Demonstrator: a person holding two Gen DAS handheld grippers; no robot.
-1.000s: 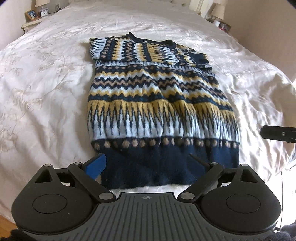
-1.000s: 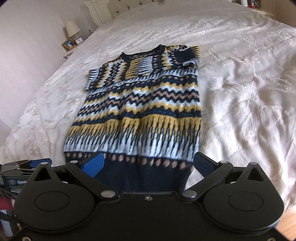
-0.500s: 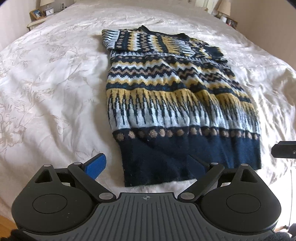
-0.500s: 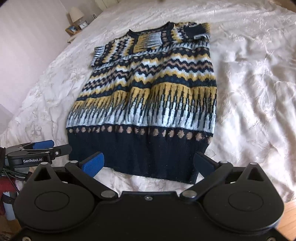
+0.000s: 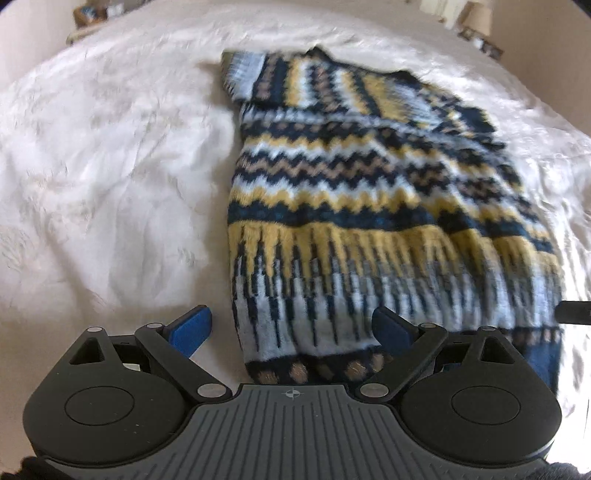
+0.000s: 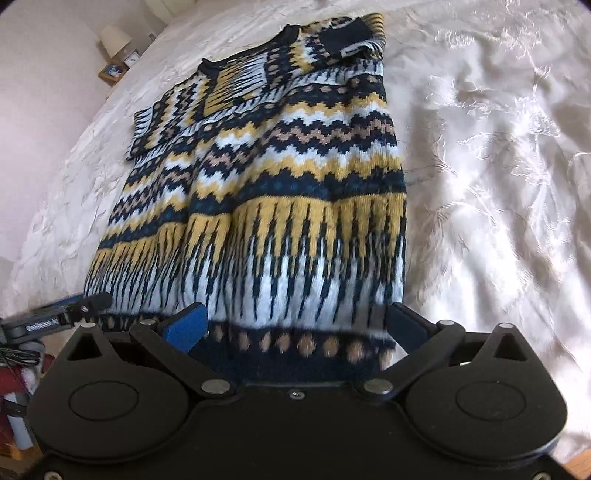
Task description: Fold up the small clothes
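Observation:
A knitted sweater (image 5: 369, 192) in navy, yellow, white and tan zigzag bands lies flat on a white bedspread (image 5: 110, 177), sleeves folded in across the chest, navy hem nearest me. My left gripper (image 5: 293, 325) is open, its jaws straddling the sweater's lower left edge, low over the hem. My right gripper (image 6: 295, 325) is open over the sweater (image 6: 280, 192), its jaws straddling the lower right part near the hem. The left gripper's tip shows in the right wrist view (image 6: 74, 306); the right gripper's tip shows in the left wrist view (image 5: 572, 312).
The white bedspread (image 6: 498, 184) spreads wide on both sides of the sweater. A bedside table with a lamp (image 6: 114, 37) stands at the far left of the bed. Another lamp (image 5: 476, 14) stands at the far right corner.
Both grippers have moved forward and down toward the sweater's hem, which now sits between and under the jaws. Both stay open. The sweater has not moved.

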